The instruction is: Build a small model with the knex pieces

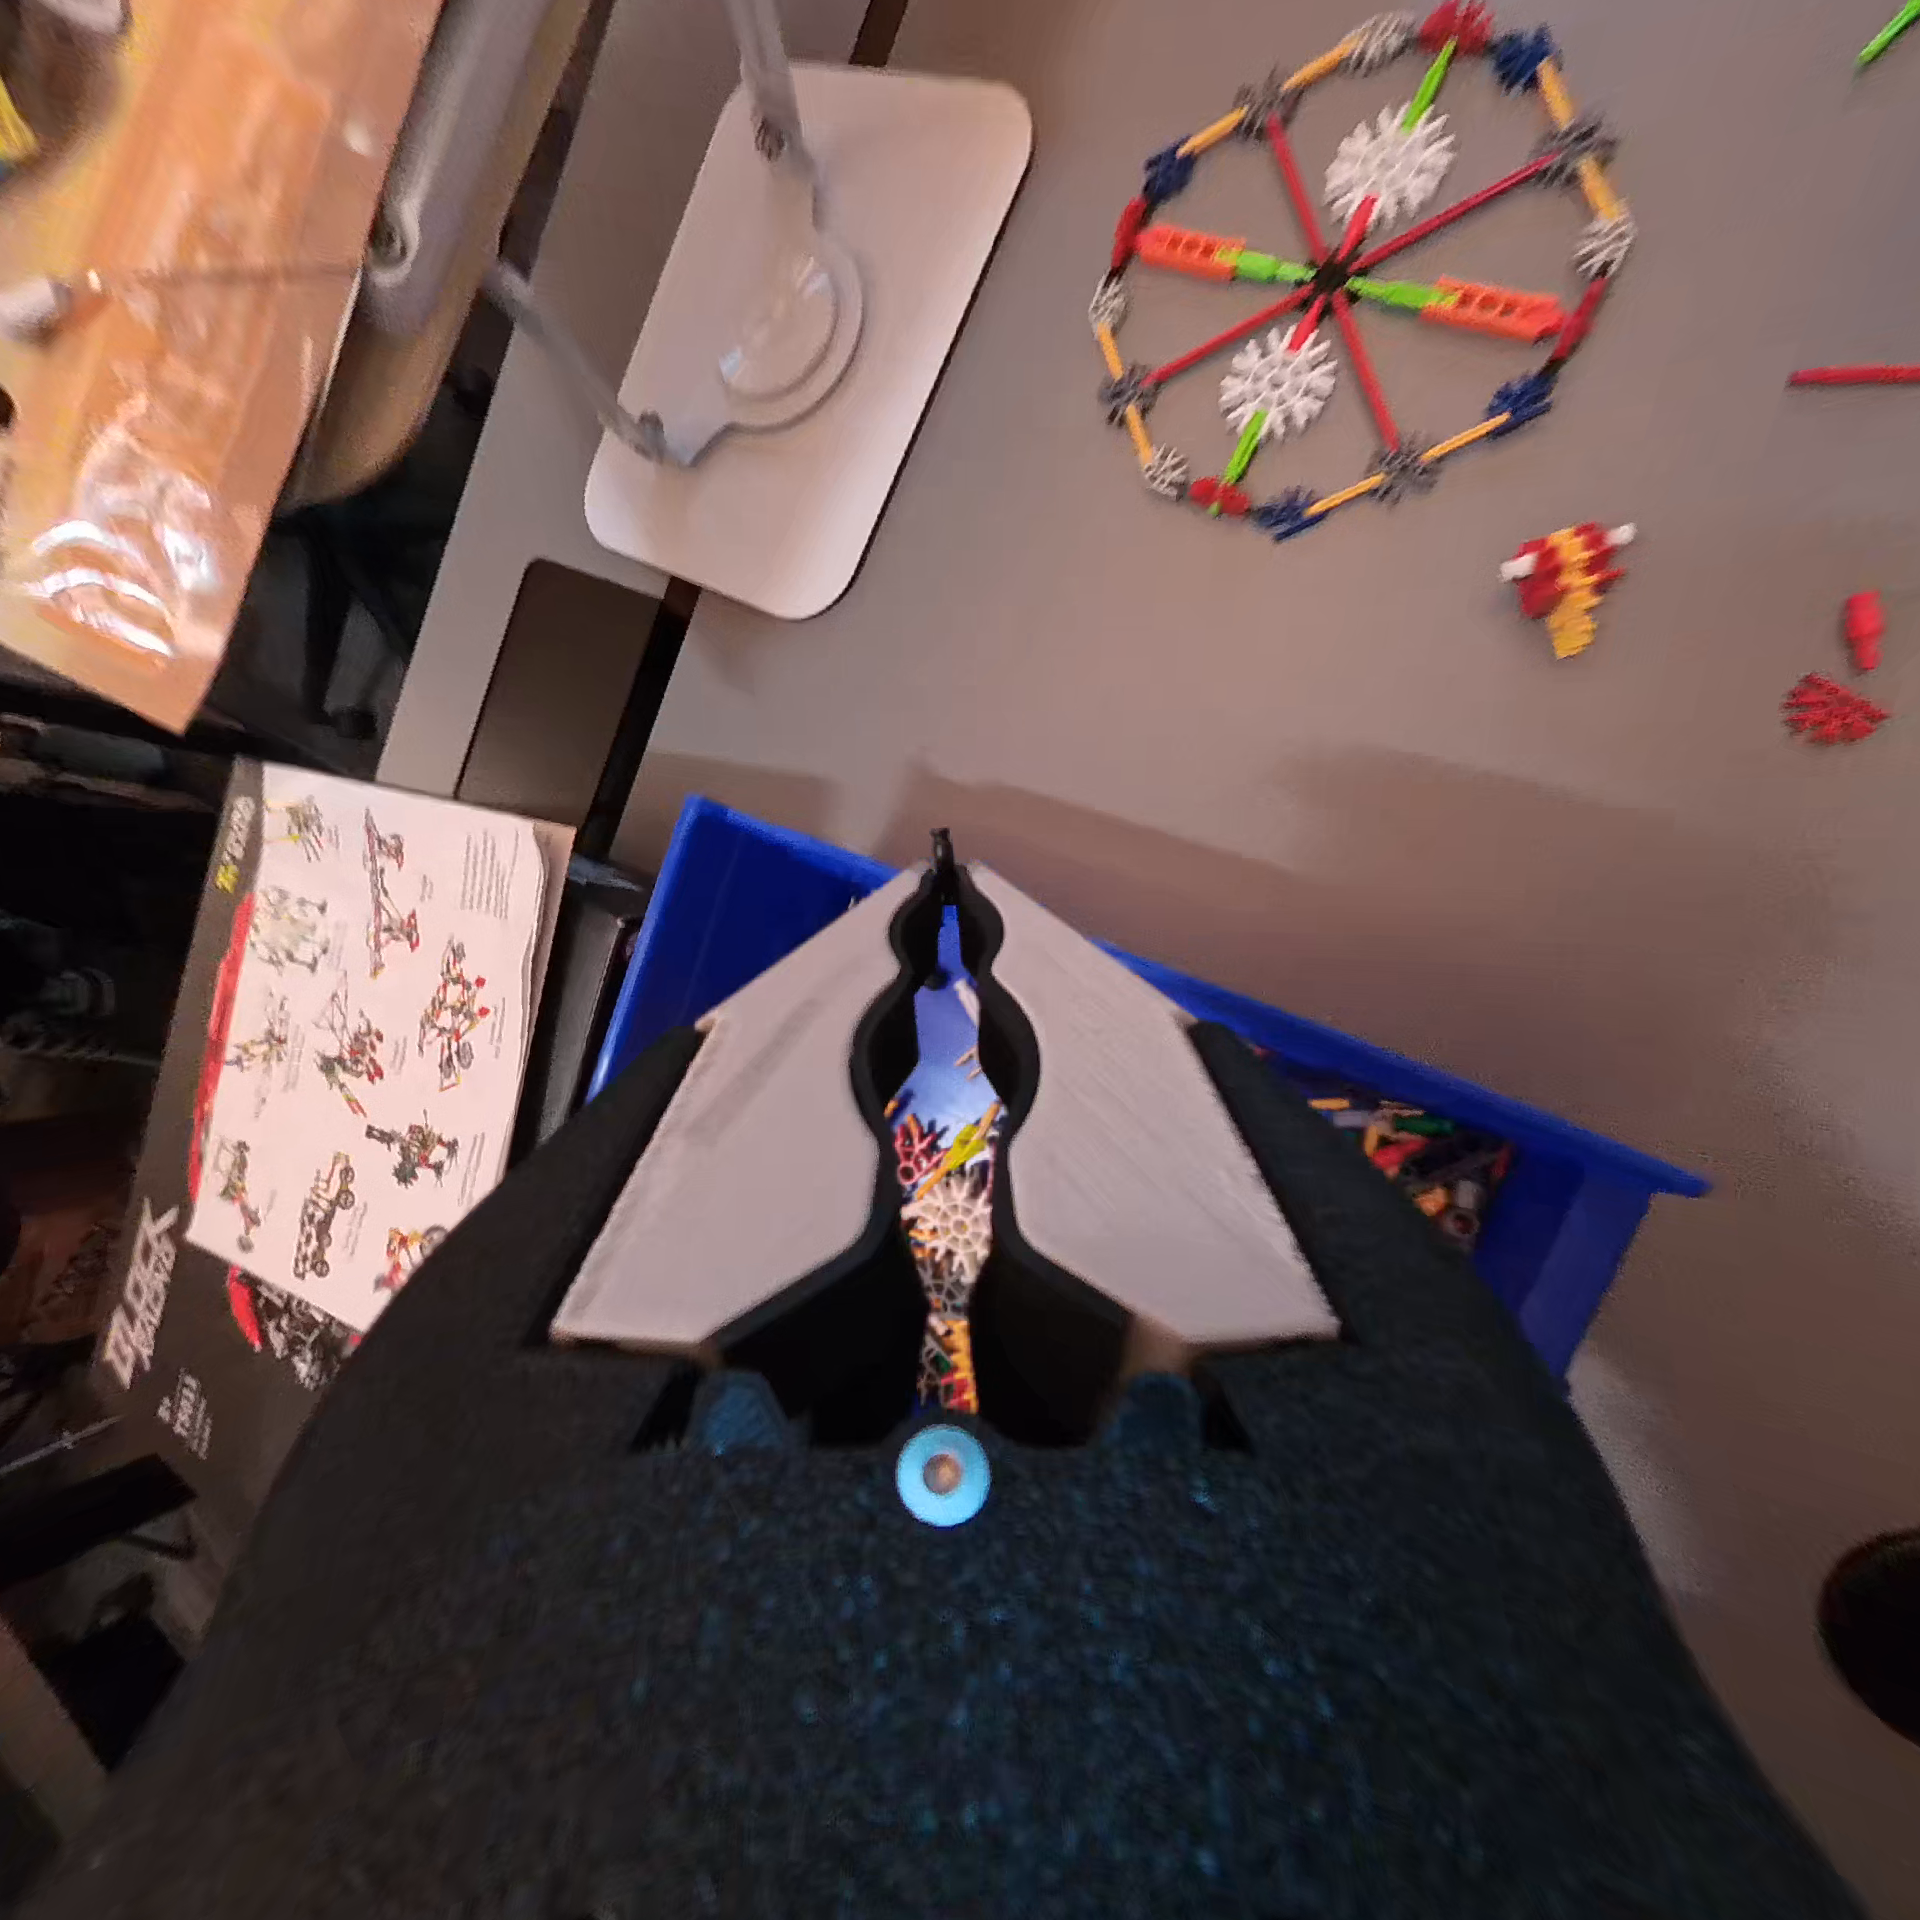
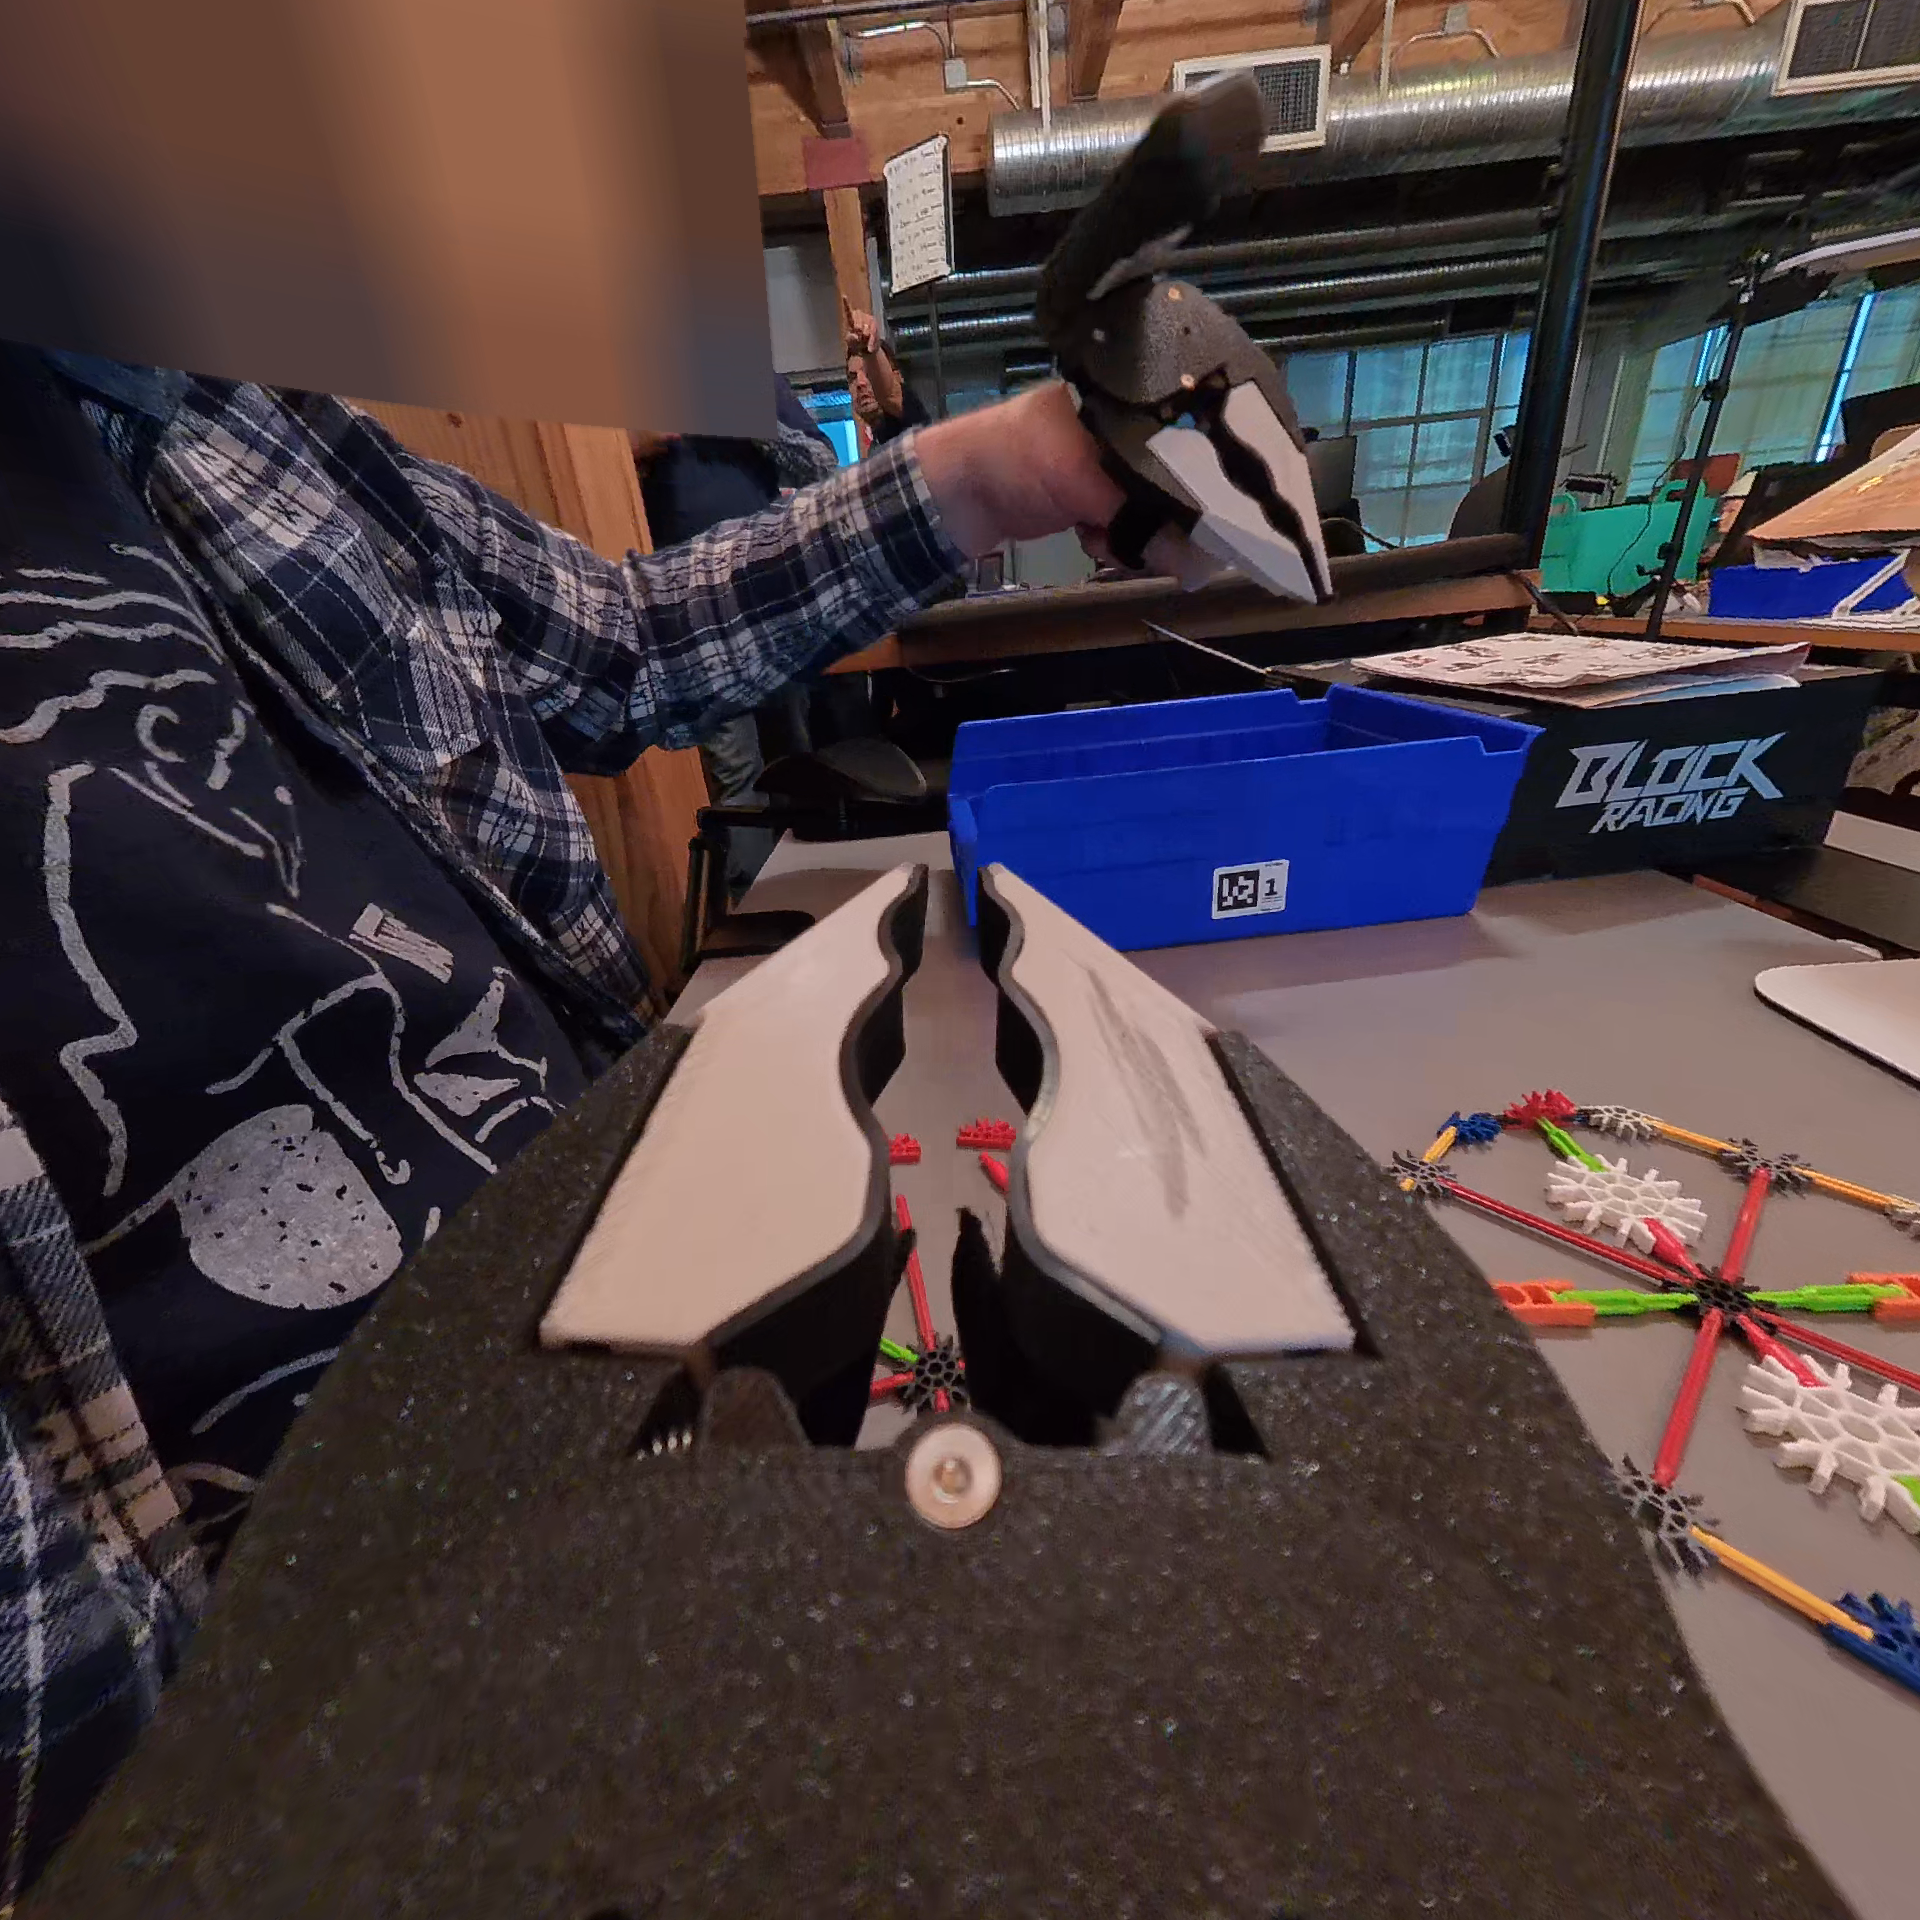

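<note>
Left gripper [image 1: 943, 883]: seen at the lower centre of the left wrist view; the fingers are clenched on a small black piece [image 1: 941, 854] that pokes out at the tips, too small to be identified.
Right gripper [image 2: 951, 883]: seen at the lower centre of the right wrist view, held low over the grey table [image 2: 1558, 997]; the fingers are parted and nothing is gripped.
Blue bin [image 1: 1579, 1226]: found beneath the left gripper, filled with mixed coloured rods and connectors.
Wheel model [image 1: 1351, 275]: laid flat on the table at the upper right of the left wrist view; built of red spokes, yellow rim rods, orange and green bars, two white snowflake discs.
Loose red pieces [image 1: 1834, 712]: scattered at the right edge.
</note>
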Demonstrator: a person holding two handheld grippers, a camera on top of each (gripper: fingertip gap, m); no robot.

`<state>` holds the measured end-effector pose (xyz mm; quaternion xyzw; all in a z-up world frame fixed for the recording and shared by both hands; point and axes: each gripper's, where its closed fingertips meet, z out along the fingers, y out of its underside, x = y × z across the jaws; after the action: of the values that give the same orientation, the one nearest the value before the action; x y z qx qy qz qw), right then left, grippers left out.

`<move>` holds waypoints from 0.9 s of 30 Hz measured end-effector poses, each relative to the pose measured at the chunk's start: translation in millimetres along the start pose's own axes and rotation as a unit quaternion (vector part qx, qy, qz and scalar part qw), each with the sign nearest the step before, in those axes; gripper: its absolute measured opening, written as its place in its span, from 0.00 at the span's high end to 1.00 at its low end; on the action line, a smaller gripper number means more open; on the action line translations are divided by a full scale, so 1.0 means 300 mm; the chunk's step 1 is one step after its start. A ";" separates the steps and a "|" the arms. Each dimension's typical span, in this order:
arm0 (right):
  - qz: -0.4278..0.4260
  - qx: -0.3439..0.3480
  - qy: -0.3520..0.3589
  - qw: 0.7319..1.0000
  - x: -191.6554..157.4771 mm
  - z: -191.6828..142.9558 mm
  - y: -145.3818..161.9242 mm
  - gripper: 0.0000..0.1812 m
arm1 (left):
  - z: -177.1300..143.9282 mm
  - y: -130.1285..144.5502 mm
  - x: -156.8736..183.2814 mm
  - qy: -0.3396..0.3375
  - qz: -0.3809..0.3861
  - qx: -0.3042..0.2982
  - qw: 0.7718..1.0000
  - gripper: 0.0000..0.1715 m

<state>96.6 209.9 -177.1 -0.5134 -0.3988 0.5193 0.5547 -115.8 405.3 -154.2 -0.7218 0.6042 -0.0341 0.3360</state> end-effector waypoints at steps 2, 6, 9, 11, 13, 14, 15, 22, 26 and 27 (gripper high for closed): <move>0.000 0.000 -0.002 1.000 -0.004 0.004 0.001 0.95 | -0.020 -0.038 0.043 0.000 0.009 0.006 1.000 0.99; -0.002 -0.007 -0.001 1.000 -0.006 0.012 0.009 0.95 | -0.031 -0.102 0.152 0.015 0.037 0.011 0.999 0.99; -0.005 -0.010 0.002 1.000 -0.007 0.014 0.012 0.95 | -0.033 -0.141 0.226 0.023 0.049 0.018 0.998 0.99; -0.005 -0.007 0.003 1.000 -0.006 0.014 0.009 0.95 | -0.030 -0.159 0.264 0.027 0.049 0.021 0.998 0.99; -0.004 -0.005 0.003 1.000 -0.006 0.014 0.007 0.95 | -0.024 -0.177 0.306 0.036 0.047 0.029 0.998 0.99; -0.002 -0.005 0.003 1.000 -0.006 0.015 0.009 0.95 | -0.020 -0.179 0.325 0.038 0.046 0.027 0.998 0.99; -0.001 -0.005 0.002 1.000 -0.006 0.017 0.010 0.95 | -0.017 -0.181 0.340 0.037 0.047 0.025 0.998 0.99; 0.006 -0.001 -0.001 1.000 -0.007 0.019 0.012 0.95 | -0.016 -0.235 0.420 0.029 0.047 0.045 0.997 0.99; 0.007 0.001 0.000 1.000 -0.004 0.018 0.010 0.95 | -0.007 -0.256 0.455 0.033 0.043 0.057 0.997 0.99; 0.006 0.002 0.000 1.000 -0.005 0.018 0.008 0.95 | -0.004 -0.259 0.464 0.035 0.041 0.060 0.997 0.99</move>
<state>90.7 209.2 -178.5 -0.5149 -0.3949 0.5233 0.5524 -13.2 283.6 -162.1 -0.6736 0.6412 -0.0821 0.3583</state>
